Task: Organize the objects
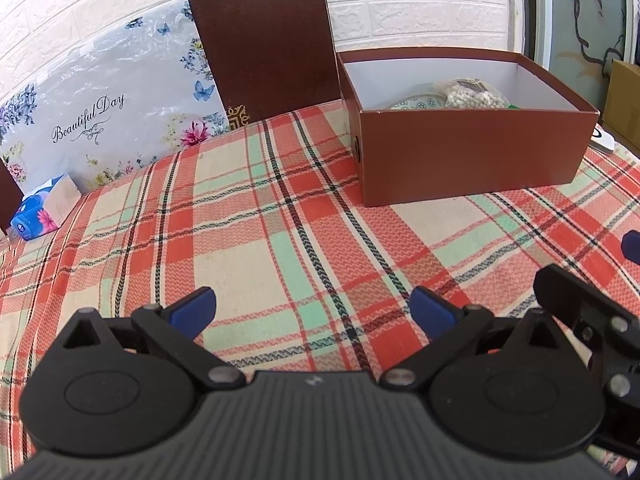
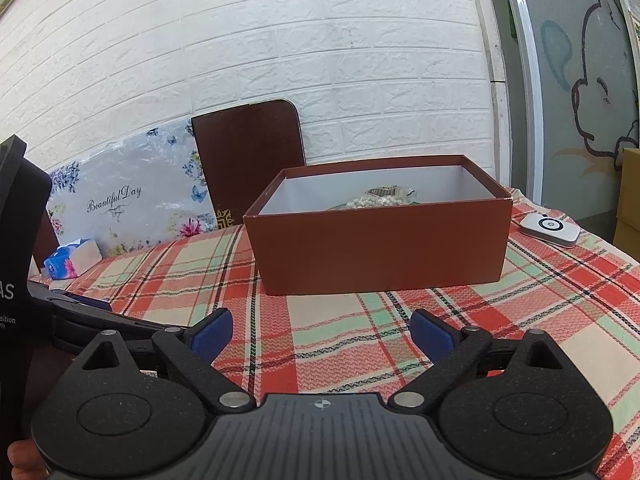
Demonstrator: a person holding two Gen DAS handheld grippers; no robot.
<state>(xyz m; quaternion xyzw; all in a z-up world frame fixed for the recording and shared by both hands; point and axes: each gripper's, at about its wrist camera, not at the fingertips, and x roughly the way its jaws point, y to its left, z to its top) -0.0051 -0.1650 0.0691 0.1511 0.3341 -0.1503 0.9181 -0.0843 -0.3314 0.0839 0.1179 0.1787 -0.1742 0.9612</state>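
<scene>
Apparently the task is nearly done: the brown box (image 2: pixel 380 240) on the plaid surface (image 1: pixel 280 240) already holds a bead bag (image 1: pixel 476 96) and a patterned dish (image 1: pixel 416 103). Both the left gripper (image 1: pixel 312 304) and the right gripper (image 2: pixel 320 330) hover empty, fingers spread; only a white device (image 2: pixel 550 229) lies beside the box.

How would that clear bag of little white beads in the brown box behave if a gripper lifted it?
The bag of white beads looks like thin, crinkled plastic around loose round pieces, so it would probably sag and shift in the grip. The film may be slippery. It lies low in the brown box, so it probably won't roll.
</scene>
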